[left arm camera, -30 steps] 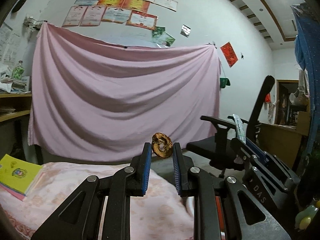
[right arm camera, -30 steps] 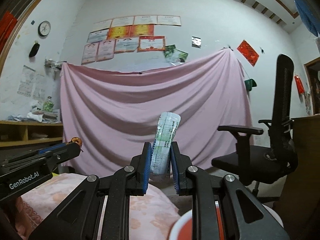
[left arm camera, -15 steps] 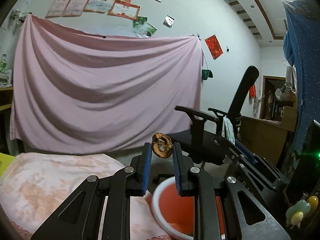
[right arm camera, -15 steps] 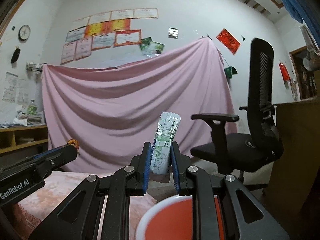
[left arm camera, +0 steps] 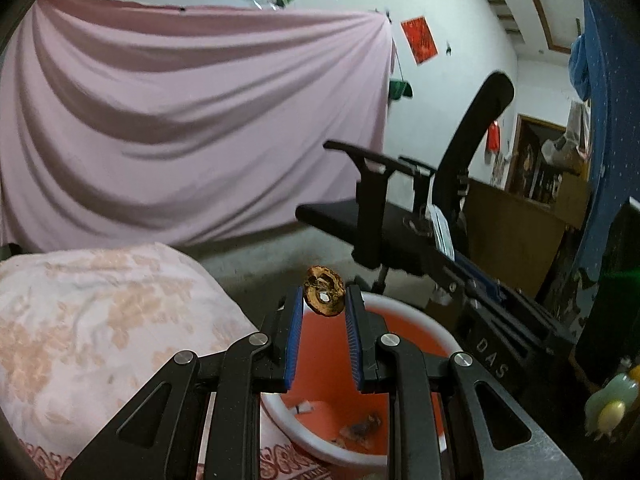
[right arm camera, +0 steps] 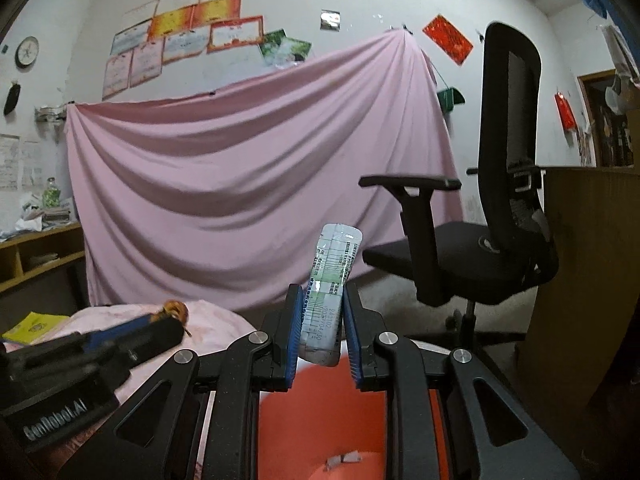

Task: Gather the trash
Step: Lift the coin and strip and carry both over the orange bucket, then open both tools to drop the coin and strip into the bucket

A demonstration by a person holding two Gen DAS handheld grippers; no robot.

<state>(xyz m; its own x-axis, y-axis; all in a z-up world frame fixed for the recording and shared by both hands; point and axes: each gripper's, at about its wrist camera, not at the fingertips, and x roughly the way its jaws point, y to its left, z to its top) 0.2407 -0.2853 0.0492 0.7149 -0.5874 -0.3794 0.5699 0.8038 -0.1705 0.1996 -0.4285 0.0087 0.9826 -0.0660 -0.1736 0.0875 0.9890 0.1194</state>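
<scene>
My left gripper [left arm camera: 322,293] is shut on a brown, dried ring-shaped scrap [left arm camera: 325,298], held over the orange bin [left arm camera: 418,319] with a white rim. My right gripper [right arm camera: 322,300] is shut on a long white and green printed wrapper [right arm camera: 336,256] that leans to the right, with its lower end hanging over the bin [right arm camera: 320,408]. In the right wrist view the left gripper [right arm camera: 170,326] reaches in from the left with the scrap [right arm camera: 176,309] at its tip. In the left wrist view the right gripper [left arm camera: 476,292] comes in from the right with the wrapper [left arm camera: 440,224].
A few scraps [left arm camera: 360,426] lie in the bottom of the bin. A bed with a pink floral cover [left arm camera: 100,320] adjoins it on the left. A black office chair [right arm camera: 500,248] stands behind on the right, beside a wooden desk [right arm camera: 588,280]. A pink sheet [right arm camera: 240,184] hangs on the wall.
Both grippers have swung right and tipped down, and the orange bin has come into view under them. The wrapper now sits lower and more tilted between the right pads.
</scene>
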